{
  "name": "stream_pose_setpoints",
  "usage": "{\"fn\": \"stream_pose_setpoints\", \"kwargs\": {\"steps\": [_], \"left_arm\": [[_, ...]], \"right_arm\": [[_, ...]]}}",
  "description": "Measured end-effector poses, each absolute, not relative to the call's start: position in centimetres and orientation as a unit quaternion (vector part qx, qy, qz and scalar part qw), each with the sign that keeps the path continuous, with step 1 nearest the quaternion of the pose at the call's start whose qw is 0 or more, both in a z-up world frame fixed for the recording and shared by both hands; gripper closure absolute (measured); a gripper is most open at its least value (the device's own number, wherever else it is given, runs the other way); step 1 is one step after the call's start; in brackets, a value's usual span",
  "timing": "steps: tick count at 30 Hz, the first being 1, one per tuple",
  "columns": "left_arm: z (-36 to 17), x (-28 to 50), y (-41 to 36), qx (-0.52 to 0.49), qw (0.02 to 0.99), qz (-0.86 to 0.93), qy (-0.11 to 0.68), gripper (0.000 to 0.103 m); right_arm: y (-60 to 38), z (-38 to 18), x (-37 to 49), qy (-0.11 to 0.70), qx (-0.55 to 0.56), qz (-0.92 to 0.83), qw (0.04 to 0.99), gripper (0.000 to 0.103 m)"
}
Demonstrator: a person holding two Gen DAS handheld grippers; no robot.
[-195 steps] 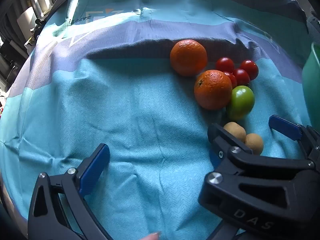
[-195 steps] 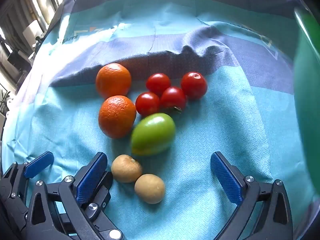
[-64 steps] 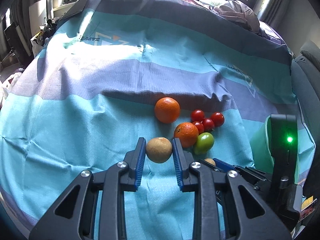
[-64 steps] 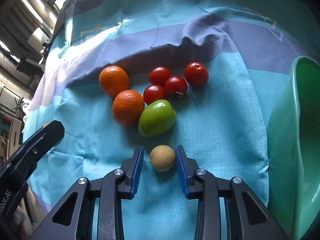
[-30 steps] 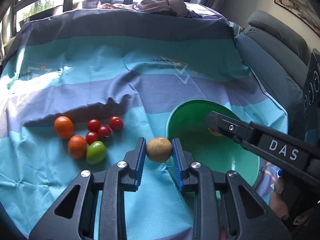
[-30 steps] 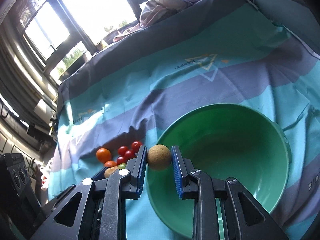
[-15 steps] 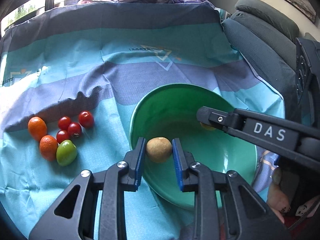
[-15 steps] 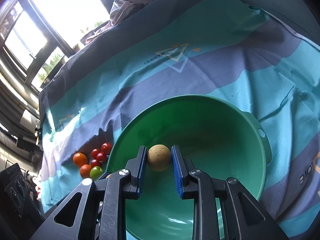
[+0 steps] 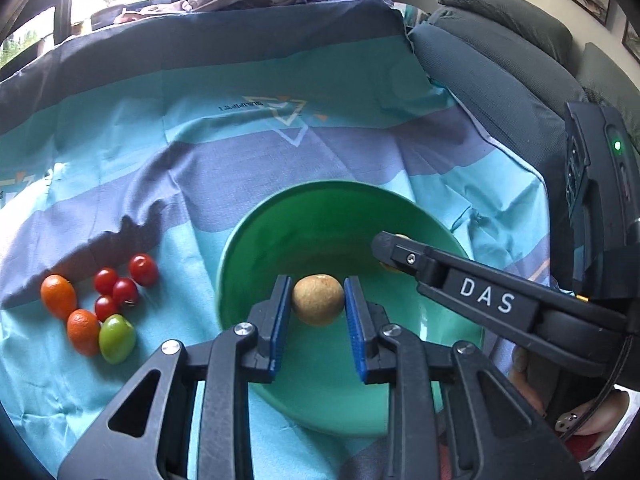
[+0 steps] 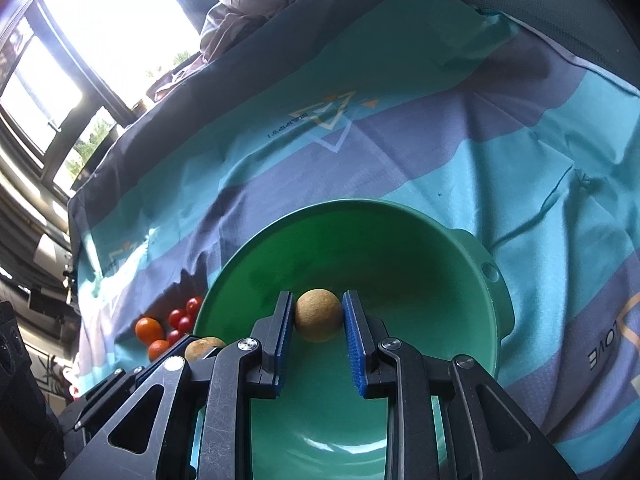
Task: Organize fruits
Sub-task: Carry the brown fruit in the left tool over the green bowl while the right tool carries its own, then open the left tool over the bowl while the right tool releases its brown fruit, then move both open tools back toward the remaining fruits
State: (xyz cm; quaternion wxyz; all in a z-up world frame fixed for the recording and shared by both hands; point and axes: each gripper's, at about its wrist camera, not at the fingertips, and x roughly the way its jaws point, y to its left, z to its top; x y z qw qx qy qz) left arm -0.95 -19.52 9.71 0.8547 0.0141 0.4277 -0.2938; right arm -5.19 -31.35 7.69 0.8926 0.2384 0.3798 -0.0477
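Green bowl [image 9: 256, 248] on striped teal cloth [image 9: 160, 152]; above its hollow, left gripper [image 9: 316, 312] clamped on a brown round fruit [image 9: 318, 299]; right gripper [image 10: 318, 320] likewise clamped on a second brown fruit [image 10: 319, 314], also over the bowl; left on the cloth beside the bowl: two oranges [image 9: 58, 296], four red tomatoes [image 9: 143, 269], one green tomato [image 9: 117, 338], clustered and touching.
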Motion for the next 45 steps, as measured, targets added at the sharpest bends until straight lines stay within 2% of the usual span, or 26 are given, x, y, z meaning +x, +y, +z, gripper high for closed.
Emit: {"fn": "stream_pose_setpoints", "kwargs": {"steps": [17,19,20,21,22,26,30,38,45], "left_arm": [[7.5,-0.5,-20.5,0.022,0.837,-0.308,0.451,0.076],[7.4,-0.5,-20.4,0.023,0.834,-0.307,0.458,0.068],[7.4,-0.5,-20.4,0.025,0.833,-0.302,0.463,0.059],[7.5,-0.5,-20.3,0.026,0.833,-0.298,0.465,0.054],[7.8,-0.5,-19.9,0.022,0.835,-0.296,0.462,0.053],[8.9,-0.7,-18.1,-0.005,0.843,-0.296,0.45,0.045],[10.3,-1.2,-15.0,-0.028,0.854,-0.276,0.44,0.038],[12.3,-2.0,-7.0,-0.065,0.897,-0.162,0.405,0.034],[11.2,-1.0,-4.4,-0.08,0.893,-0.137,0.421,0.034]], "right_arm": [[-31.3,6.4,-4.2,0.413,0.228,-0.04,0.881,0.076],[-31.3,6.3,-4.1,0.416,0.232,-0.037,0.879,0.076],[-31.3,6.3,-4.0,0.415,0.228,-0.034,0.88,0.076],[-31.2,6.3,-4.0,0.412,0.223,-0.03,0.883,0.076],[-31.1,6.5,-4.1,0.407,0.218,-0.027,0.886,0.075],[-30.6,7.0,-4.3,0.394,0.209,-0.021,0.895,0.052],[-30.3,7.0,-4.0,0.395,0.204,-0.029,0.895,0.05],[-26.8,7.1,-2.5,0.388,0.182,-0.012,0.904,0.051],[-24.5,6.7,-1.1,0.375,0.148,-0.034,0.915,0.051]]}}
